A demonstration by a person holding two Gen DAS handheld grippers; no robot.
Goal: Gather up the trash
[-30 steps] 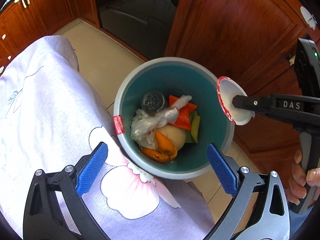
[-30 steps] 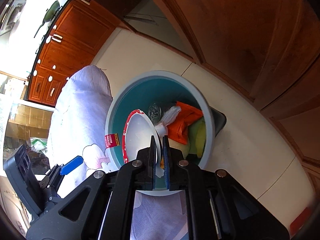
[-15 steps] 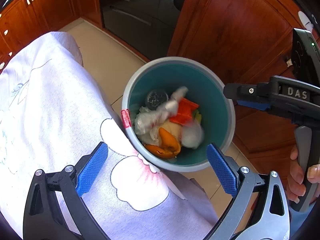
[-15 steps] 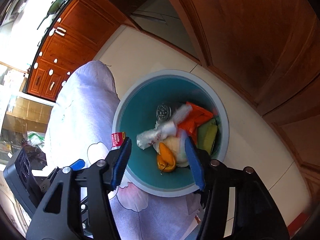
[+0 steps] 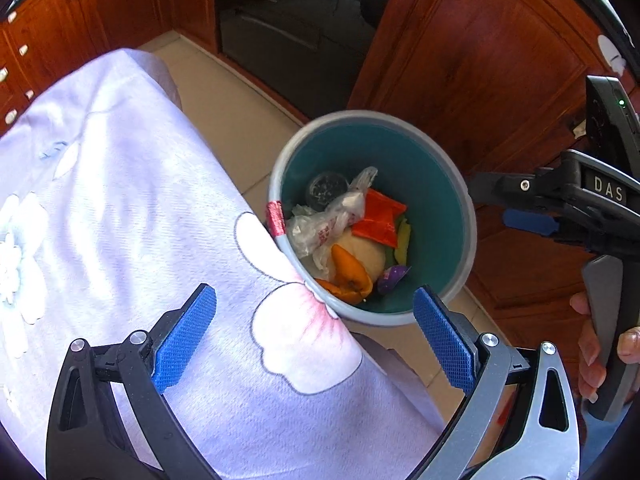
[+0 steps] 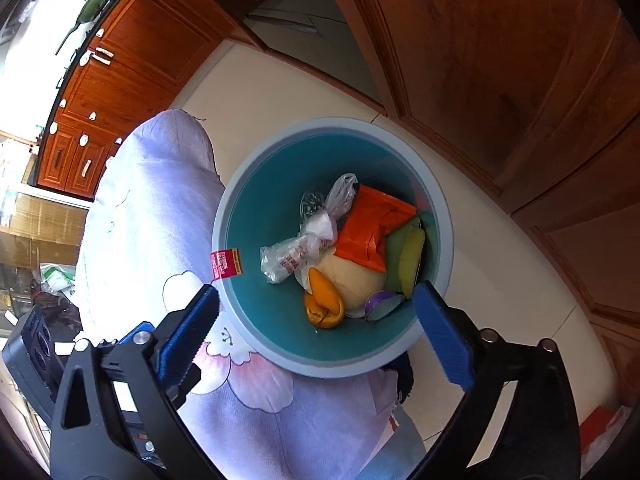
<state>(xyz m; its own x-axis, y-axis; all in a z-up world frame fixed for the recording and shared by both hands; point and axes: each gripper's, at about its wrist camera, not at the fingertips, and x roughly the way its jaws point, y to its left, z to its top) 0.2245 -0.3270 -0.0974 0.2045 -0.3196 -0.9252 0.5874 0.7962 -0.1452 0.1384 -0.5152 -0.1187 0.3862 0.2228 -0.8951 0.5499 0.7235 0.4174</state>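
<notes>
Hovering nose-down over bin (image 6: 334,364), right gripper (image 6: 316,322) just opened wide, empty; left gripper (image 5: 316,338) wide too; left view shows hand (image 5: 604,360) at 4 o'clock.

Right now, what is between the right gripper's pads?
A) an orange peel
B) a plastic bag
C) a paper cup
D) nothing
D: the right gripper stands wide open and empty above the bin, its jaws having just opened; the trash lies inside the bin.
</notes>
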